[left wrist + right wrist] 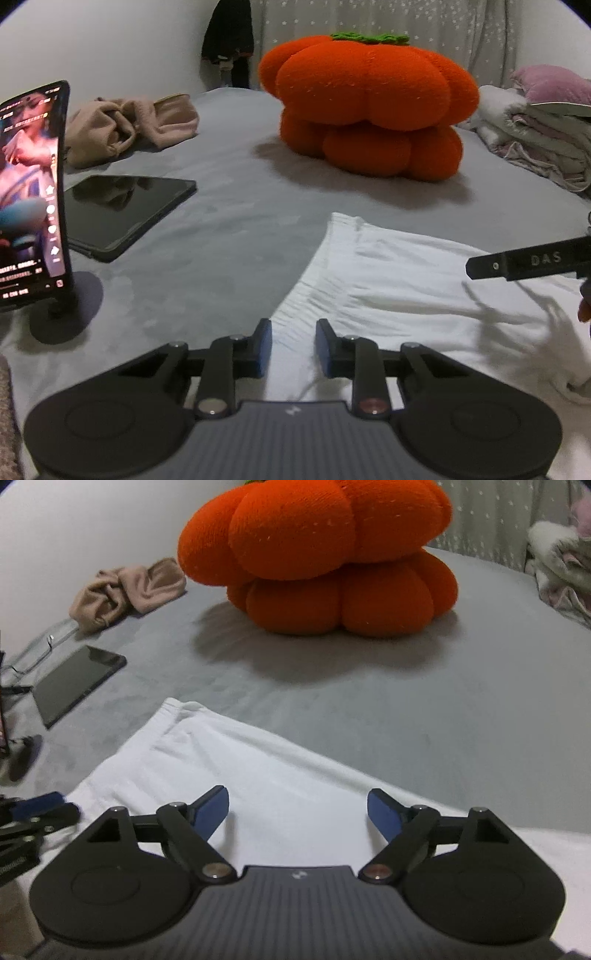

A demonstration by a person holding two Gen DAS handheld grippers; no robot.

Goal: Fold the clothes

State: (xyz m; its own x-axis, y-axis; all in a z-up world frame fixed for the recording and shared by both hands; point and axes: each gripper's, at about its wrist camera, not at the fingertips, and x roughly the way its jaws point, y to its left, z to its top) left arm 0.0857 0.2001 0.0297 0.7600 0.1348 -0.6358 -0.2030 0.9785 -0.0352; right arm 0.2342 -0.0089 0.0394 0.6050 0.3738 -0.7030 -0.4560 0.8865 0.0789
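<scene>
Cloth comes first here: the white garment [388, 280] lies spread flat on the grey bed [236, 206], its gathered edge toward the orange pumpkin cushion [369, 107] and the rest running back under both of my tools. I judge it laid out this way so its edges can be reached for a fold.

My left hand-held gripper [293, 349] hangs over the garment's left border, its blue pads a narrow gap apart with bare fabric showing between them; nothing is pinched. That spot makes sense to me, since the border is where a fold would start.

My right hand-held gripper [297, 812] sits over the middle of the white cloth with its jaws spread wide and empty, angled down at the fabric. In the left wrist view one of its black fingers pokes in from the right edge.

The clutter is well clear of the work: a phone on a stand [31, 192], a dark tablet [129, 210], a crumpled beige garment [129, 123] near the wall, and a heap of bedding [535, 136] on the far right.
</scene>
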